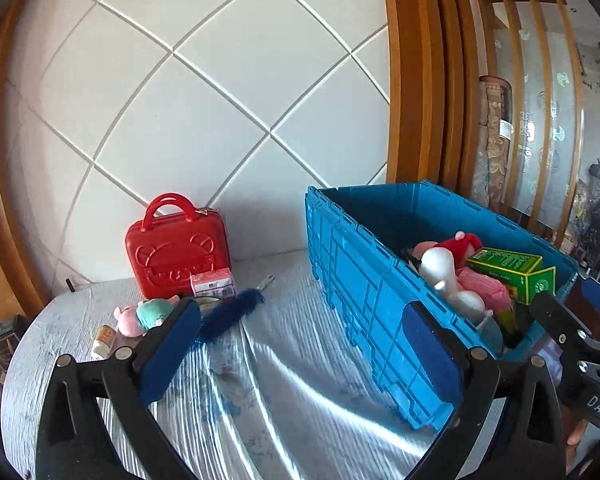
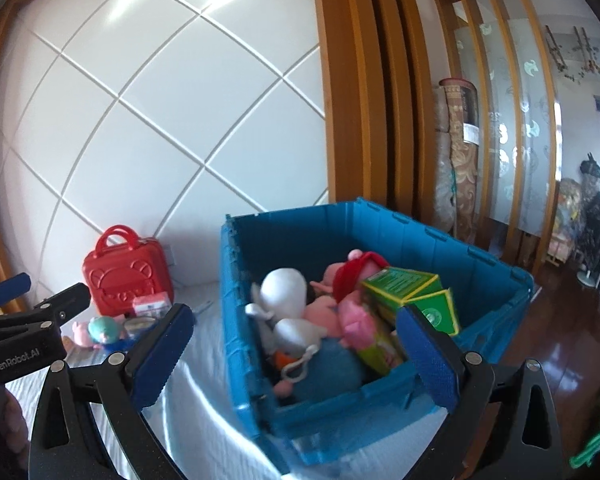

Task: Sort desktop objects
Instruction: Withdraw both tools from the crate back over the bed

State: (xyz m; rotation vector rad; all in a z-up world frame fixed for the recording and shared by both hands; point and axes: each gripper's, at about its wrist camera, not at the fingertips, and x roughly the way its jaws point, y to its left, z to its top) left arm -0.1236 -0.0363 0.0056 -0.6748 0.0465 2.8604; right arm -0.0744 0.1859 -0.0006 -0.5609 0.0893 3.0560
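Hand-held gripper, left (image 1: 300, 356): we log its jaws spread wide with nothing between them, above the cloth-covered surface (image 1: 292, 344).

Left wrist view, items we count outside the blue crate (image 1: 364, 280):
- red case (image 1: 176, 256), upright by the wall
- small pink-and-white box (image 1: 214, 284), just in front of the case
- plush toy (image 1: 146, 316) and small bottle (image 1: 103, 342), near the left finger
- dark blue fuzzy piece (image 1: 228, 312), lying flat between the finger and the crate

Right wrist view: hand-held gripper, right (image 2: 296, 356), likewise wide apart and empty, hanging over the crate's near wall. Inside we list:
- white plush (image 2: 284, 292)
- pink plush (image 2: 356, 320)
- red-capped toy (image 2: 356, 268)
- green box (image 2: 404, 284), tilted on top

Status, as we judge it: sorting partly done, loose items on the left unsorted.

Risks:
- green box sits high on the pile; another drop could tip it over the rim
- both tools are near each other at the crate, so a crossing reach could knock them together
- the wrinkled cloth may drag and shift small items when one is picked up
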